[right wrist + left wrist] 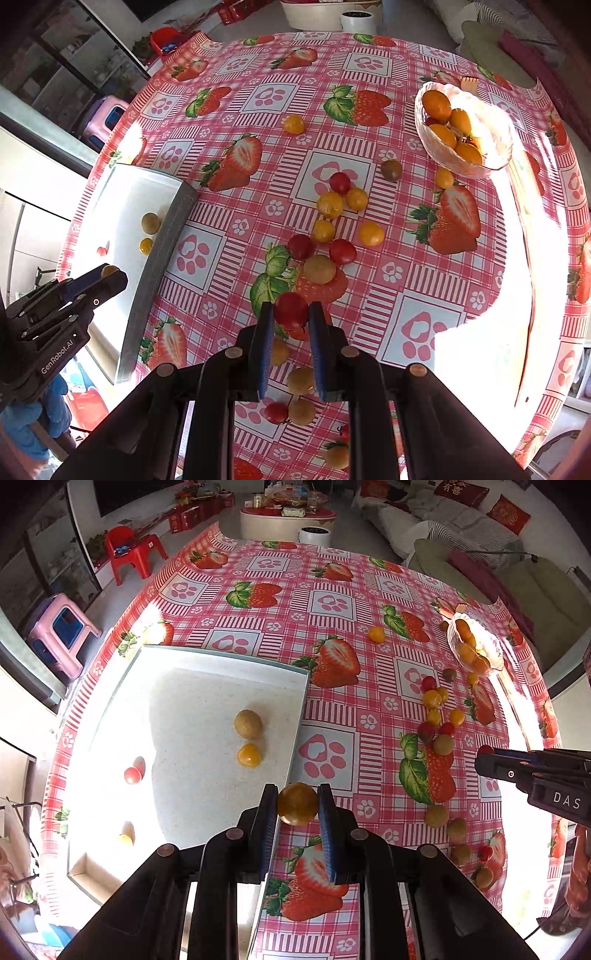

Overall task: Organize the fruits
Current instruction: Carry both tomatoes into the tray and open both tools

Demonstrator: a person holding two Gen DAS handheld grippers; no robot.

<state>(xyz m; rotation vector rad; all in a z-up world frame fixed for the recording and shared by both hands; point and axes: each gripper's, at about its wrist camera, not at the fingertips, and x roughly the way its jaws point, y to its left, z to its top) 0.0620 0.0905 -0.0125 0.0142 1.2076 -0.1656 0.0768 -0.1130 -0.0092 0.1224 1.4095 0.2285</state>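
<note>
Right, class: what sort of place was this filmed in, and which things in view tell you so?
Most likely a home living room. Beyond the table with its strawberry-print cloth stand a cushioned sofa, a red plastic child's chair and a low coffee table loaded with packets.

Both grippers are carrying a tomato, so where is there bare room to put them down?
The white tray is bare near its far rim, beyond the green-yellow fruit. The tablecloth between tray and glass bowl is crowded with loose tomatoes.
</note>
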